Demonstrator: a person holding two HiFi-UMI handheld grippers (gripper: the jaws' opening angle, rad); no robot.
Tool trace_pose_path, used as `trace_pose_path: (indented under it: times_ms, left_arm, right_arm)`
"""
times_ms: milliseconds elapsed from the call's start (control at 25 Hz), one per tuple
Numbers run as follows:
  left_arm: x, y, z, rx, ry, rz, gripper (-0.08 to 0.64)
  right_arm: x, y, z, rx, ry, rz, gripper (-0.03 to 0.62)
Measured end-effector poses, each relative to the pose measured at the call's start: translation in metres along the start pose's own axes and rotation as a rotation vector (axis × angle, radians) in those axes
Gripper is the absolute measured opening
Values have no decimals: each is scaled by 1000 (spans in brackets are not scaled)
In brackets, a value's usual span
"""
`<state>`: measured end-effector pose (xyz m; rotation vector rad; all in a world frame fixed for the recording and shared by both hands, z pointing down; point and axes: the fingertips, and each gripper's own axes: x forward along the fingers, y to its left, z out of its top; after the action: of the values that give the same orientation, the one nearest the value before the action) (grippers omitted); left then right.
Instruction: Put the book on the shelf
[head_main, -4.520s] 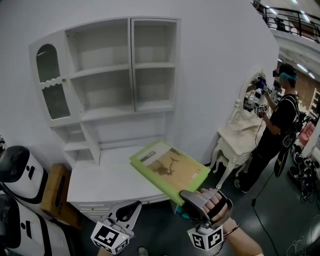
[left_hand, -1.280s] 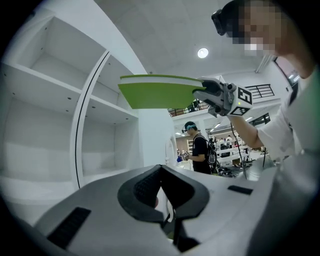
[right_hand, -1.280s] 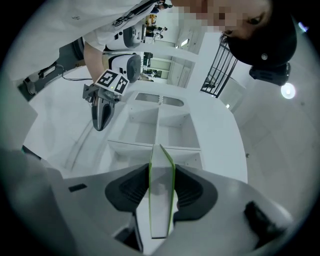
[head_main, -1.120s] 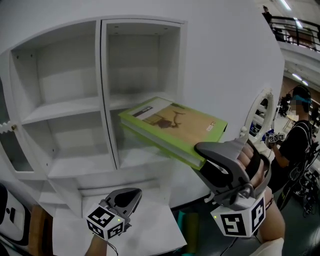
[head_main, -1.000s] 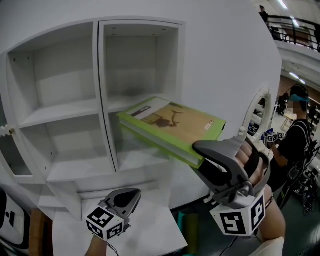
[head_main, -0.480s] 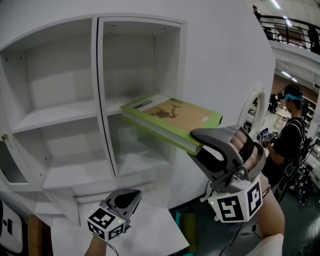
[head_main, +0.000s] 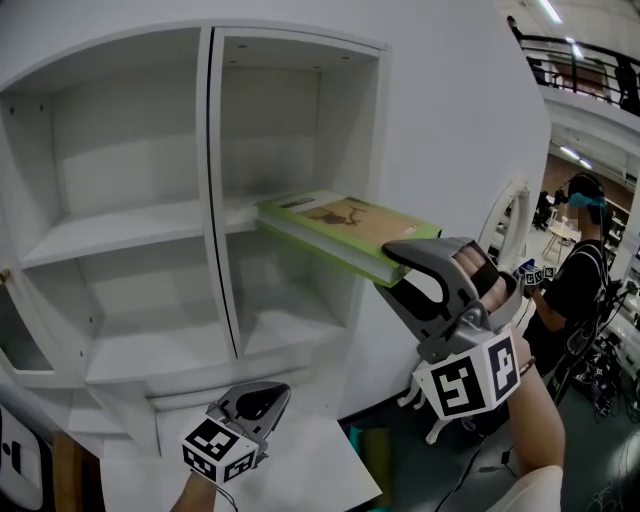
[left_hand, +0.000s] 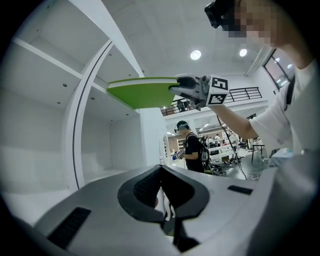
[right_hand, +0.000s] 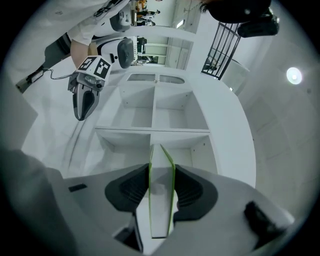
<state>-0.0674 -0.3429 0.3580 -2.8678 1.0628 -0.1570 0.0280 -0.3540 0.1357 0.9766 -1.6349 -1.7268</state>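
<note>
In a white room, at the shelf unit (head_main: 215, 200), the right claw (head_main: 400, 265) clamps the green book (head_main: 340, 225), far end inside the right compartment; left claw (head_main: 255, 403) closed, empty. The left gripper view alone shows the book's underside.

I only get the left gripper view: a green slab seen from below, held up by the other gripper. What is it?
Observer: A book; the head view shows its tan picture cover.
Operator: How is it held?
Observer: The right gripper view shows the right gripper, jaws shut on its edge.
Operator: Going where?
Observer: Head view: its far end reaches into the right column of the shelf, level with the middle board.
</note>
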Motion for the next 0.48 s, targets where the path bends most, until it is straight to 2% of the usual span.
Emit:
trace_pose_path:
  times_ms: [480]
  left_arm:
    - [-7, 13, -5, -8, -6, 1, 9]
  right_arm:
    - [36, 4, -12, 2, 44, 35, 150]
